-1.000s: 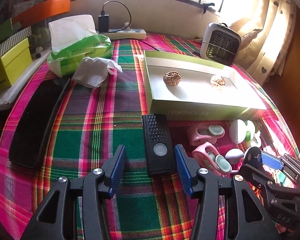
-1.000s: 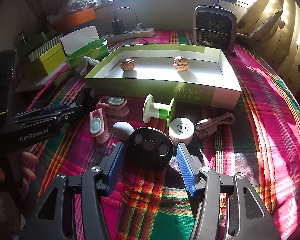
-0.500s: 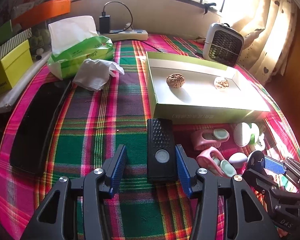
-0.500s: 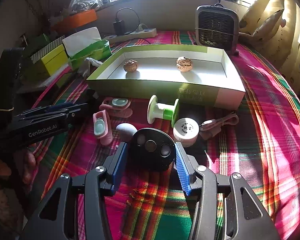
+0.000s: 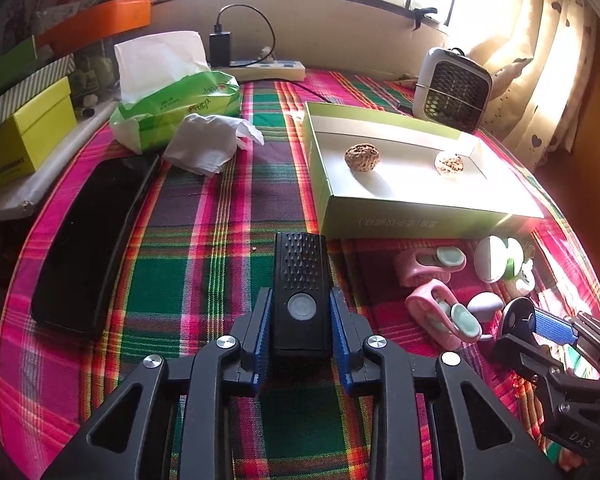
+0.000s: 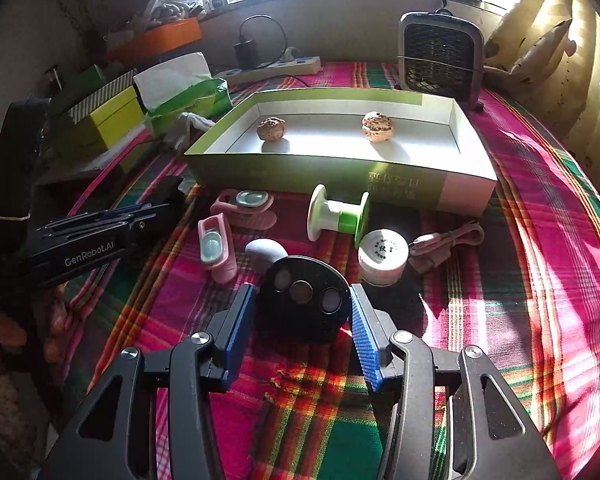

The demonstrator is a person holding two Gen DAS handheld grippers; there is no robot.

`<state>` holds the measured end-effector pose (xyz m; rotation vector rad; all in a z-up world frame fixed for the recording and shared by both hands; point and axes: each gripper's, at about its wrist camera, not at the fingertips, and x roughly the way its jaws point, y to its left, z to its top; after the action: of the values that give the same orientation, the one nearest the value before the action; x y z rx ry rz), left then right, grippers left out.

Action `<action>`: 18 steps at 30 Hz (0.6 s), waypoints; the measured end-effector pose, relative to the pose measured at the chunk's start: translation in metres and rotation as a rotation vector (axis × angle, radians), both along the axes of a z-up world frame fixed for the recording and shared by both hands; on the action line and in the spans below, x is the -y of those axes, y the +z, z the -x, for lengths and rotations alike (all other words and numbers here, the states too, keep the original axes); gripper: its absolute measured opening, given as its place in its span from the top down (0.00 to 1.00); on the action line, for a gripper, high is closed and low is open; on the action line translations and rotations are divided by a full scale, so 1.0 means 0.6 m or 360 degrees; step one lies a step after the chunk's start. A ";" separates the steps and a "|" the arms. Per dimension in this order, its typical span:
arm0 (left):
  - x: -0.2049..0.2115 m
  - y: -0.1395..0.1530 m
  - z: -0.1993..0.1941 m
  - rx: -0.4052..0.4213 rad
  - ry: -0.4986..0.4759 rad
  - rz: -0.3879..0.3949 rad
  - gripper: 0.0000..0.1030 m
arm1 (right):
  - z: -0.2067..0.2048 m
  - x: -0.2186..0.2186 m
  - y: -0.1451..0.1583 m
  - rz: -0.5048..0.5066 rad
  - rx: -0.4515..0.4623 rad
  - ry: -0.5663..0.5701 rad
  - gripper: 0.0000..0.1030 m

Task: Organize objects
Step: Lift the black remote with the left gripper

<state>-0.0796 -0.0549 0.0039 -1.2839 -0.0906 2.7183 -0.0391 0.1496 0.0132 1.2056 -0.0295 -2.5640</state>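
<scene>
Grasp step: left gripper [image 5: 300,322] clamped on black rectangular plastic remote [image 5: 300,292]; right gripper [image 6: 302,322] closed on round black three-lens disc [image 6: 303,300]. Next: lift, carry into green-walled cardboard tray [image 5: 400,216].

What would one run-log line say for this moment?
left gripper: shut on black remote | right gripper: closing around round black device | box: two walnuts

Left claw [image 5: 300,332] clamped shut; right claw [image 6: 302,320] nearly closed, low.

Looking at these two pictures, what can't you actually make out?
- Left wrist view: the near end of the black remote lies hidden behind the gripper's fingers.
- Left wrist view: the box print is too blurred to read.
- Right wrist view: the round black device's underside is hidden; the label on the white cap is too small.
</scene>
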 end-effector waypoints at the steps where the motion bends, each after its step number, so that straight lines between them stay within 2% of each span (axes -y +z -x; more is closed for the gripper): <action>1: 0.000 0.000 -0.004 0.0000 -0.0003 -0.0002 0.76 | -0.001 -0.001 0.000 0.0001 0.0000 0.0002 0.53; 13: -0.017 0.002 -0.055 0.0003 -0.0081 0.0016 0.76 | -0.019 -0.007 0.000 -0.0003 0.0001 0.0015 0.53; 18: -0.023 0.003 -0.054 -0.0004 -0.0084 0.0037 0.76 | -0.023 -0.007 -0.001 -0.0010 -0.0006 0.0010 0.53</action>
<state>-0.0472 -0.0410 0.0054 -1.2704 -0.0248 2.6843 -0.0252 0.1537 0.0128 1.2014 -0.0169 -2.5628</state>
